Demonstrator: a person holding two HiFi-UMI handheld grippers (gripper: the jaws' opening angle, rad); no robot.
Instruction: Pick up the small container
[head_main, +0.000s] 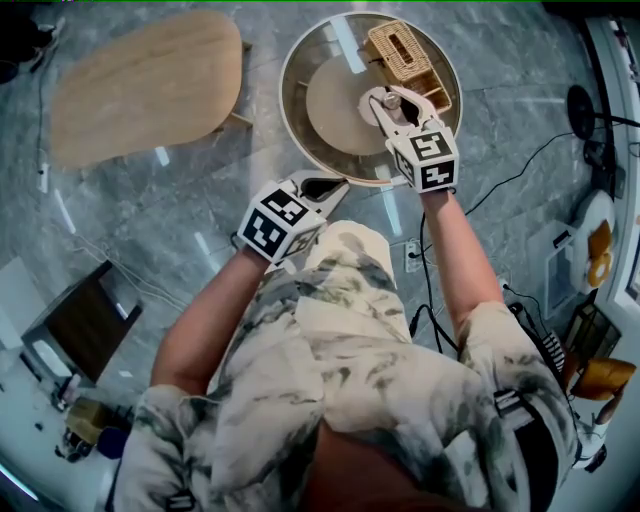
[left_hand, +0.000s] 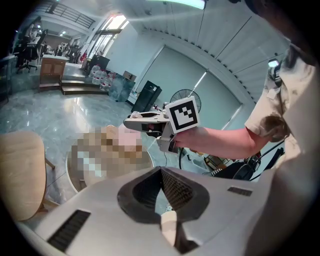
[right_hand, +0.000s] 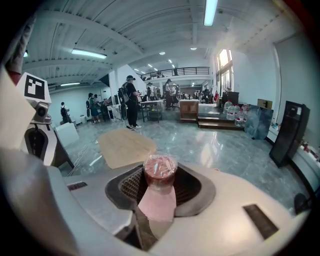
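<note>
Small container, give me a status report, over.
Right gripper shut on small container, over round table. Left gripper shut, empty, by the table's near rim. Wicker basket close beyond the container.

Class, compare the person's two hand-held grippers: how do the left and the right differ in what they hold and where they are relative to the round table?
The right hand-held gripper is closed on the small container, while the left hand-held gripper has its jaws together on nothing. In the head view, the right one reaches over the round table beside the wicker basket, while the left one is at the table's near rim. Both are white and carry a marker cube.
</note>
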